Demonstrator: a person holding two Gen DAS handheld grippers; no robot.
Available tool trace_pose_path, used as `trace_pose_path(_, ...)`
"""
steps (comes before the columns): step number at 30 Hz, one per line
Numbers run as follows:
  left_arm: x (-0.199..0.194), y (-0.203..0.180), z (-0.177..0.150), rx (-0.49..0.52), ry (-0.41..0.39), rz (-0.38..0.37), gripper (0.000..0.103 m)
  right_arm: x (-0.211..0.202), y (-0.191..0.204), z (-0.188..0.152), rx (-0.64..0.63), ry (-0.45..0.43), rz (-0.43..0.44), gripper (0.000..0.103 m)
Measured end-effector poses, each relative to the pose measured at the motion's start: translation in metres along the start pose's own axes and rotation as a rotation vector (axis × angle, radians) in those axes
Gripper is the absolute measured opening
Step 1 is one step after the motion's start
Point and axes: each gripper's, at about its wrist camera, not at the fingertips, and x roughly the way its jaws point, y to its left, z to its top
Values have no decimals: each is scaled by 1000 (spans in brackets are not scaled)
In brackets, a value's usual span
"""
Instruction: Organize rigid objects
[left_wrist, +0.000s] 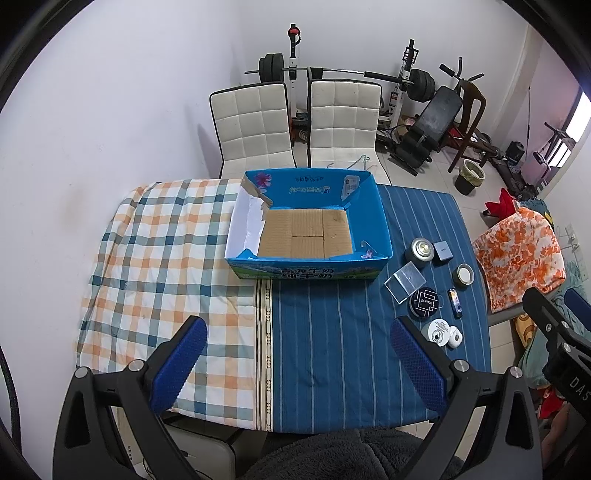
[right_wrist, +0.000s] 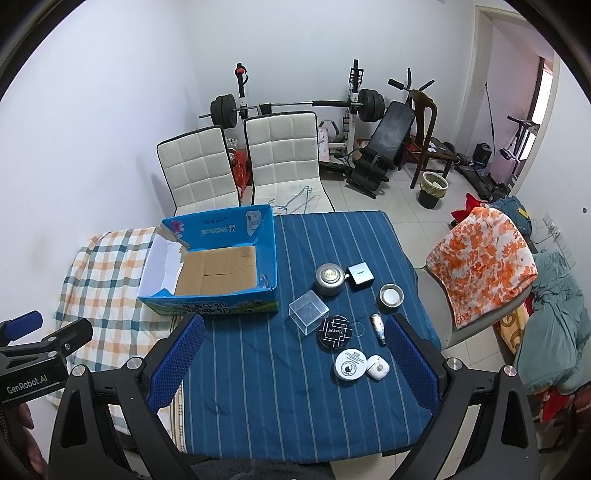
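Eight small items are lying in a loose cluster on the blue striped cloth (right_wrist: 280, 369), all to the right of the empty box (right_wrist: 218, 269) and apart from it: a clear case (right_wrist: 308, 312), a black disc (right_wrist: 335, 331), a white disc (right_wrist: 350, 364), a white pod (right_wrist: 377, 366), a slim tube (right_wrist: 378, 328), a metal tin (right_wrist: 329, 278), a grey cube (right_wrist: 360, 276) and a small round tin (right_wrist: 390, 296). Both claws are hovering wide open and holding nothing. The right gripper (right_wrist: 293, 363) is sitting nearer the cluster, with the white disc and pod just ahead between its fingers, toward the right one; the tube is lying lengthwise, roughly along the fingers' line. From the left gripper (left_wrist: 299, 363) the same items are lying off beyond its right finger (left_wrist: 419, 363), while the box is standing straight ahead. Judging by this, the right claw looks better placed for a first pick, with the box up and to its left.
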Motion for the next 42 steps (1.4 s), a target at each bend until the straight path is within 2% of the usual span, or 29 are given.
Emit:
trace_pose_path(15,0,2,2,2,1,-2,102,0,4,4,2,4,0,100)
trace_pose_path(23,6,-4,10,15,12,-19,102,35,-19,5,95,69,-12,100)
trace_pose_path(27,43,-20,27,40,58,-48,102,73,-50,0,157,130,-85,100)
trace_pose_path(31,87,-44,38,58,110,-148,102,124,-92,-8,204,194,-126,100)
trace_pose_path(32,98,-52,40,65,118,-171,102,143,-102,-11,207,221,-116,100)
trace_pose_path(37,176,-105,44,68,246,-155,102,239,-157,-25,265,354,-40,100)
trace_pose_path(39,212,-128,41,47,314,-139,102,276,-176,-25,292,409,2,98)
trace_pose_path(42,251,-155,35,-26,390,-126,102,314,-192,-20,246,427,9,98)
